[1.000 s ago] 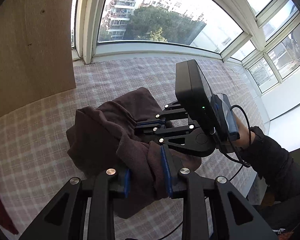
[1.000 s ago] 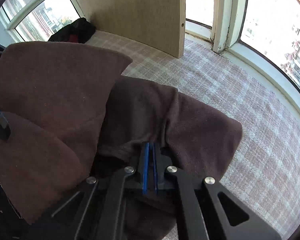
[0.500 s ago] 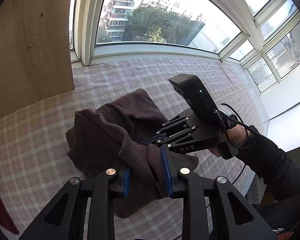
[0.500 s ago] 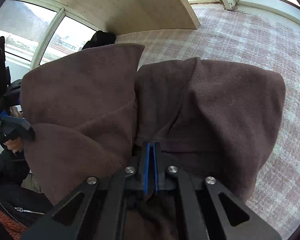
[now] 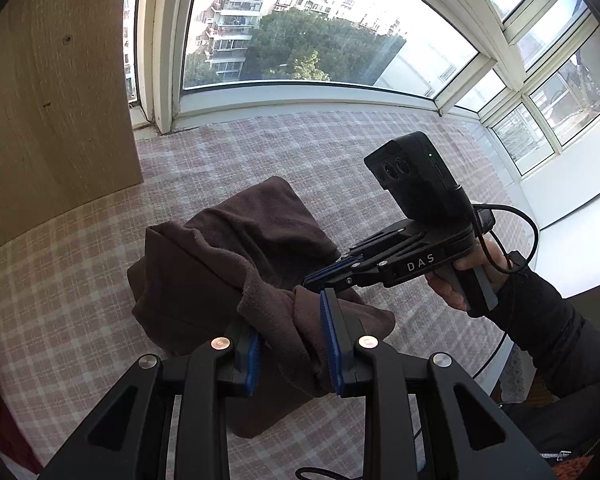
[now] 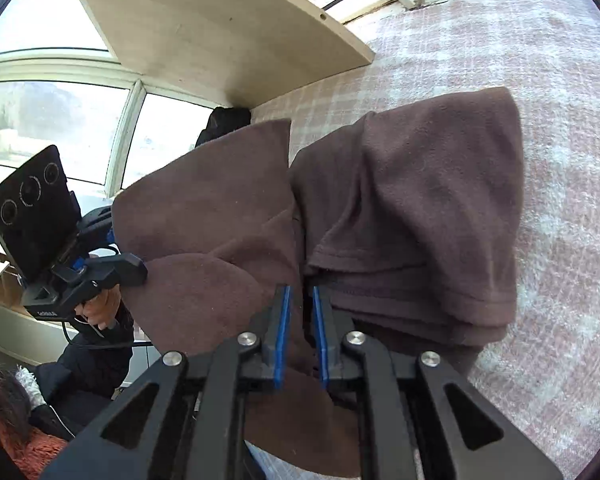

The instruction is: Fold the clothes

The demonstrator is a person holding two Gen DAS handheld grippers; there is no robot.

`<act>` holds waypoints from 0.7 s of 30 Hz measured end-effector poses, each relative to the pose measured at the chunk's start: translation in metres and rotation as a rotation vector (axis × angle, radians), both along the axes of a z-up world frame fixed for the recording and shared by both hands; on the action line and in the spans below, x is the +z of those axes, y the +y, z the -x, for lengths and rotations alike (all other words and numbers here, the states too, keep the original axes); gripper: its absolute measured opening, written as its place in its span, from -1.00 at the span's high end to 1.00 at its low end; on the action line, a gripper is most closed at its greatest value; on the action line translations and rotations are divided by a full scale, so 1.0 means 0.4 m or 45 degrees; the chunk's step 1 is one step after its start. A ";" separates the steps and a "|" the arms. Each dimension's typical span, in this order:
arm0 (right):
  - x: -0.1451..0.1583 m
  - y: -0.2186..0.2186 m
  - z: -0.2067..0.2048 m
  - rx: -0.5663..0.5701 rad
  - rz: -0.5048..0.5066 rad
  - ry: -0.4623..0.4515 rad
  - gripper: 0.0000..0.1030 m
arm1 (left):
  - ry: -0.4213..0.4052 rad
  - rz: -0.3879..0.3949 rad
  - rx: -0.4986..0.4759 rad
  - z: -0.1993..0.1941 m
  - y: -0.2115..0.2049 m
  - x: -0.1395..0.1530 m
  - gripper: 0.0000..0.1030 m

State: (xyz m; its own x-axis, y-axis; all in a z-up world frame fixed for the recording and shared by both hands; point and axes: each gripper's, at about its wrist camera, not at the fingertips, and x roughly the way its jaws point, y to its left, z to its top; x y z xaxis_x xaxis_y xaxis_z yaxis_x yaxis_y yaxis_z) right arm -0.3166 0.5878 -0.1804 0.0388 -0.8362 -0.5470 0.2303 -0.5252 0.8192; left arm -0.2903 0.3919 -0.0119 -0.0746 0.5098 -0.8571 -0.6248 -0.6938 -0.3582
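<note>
Rolled over and swung in from the right, the right gripper (image 6: 300, 328) has just been opening, its blue pads now parted with a fold of the brown fleece garment (image 5: 228, 280) loose between them, apparently letting go. That suggests this fold is laid and the release is under way. Bunched cloth fills the left gripper (image 5: 294, 344), clamped on the garment's near end. It lies mid-way on the checked bedcover (image 5: 60, 288), clear of the edges. "DAS" (image 5: 420, 266) reads on the right gripper's body.
</note>
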 end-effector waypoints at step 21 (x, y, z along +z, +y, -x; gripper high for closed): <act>-0.013 -0.147 0.019 0.006 -0.629 0.317 0.29 | -0.002 0.021 -0.004 -0.015 -0.014 -0.008 0.54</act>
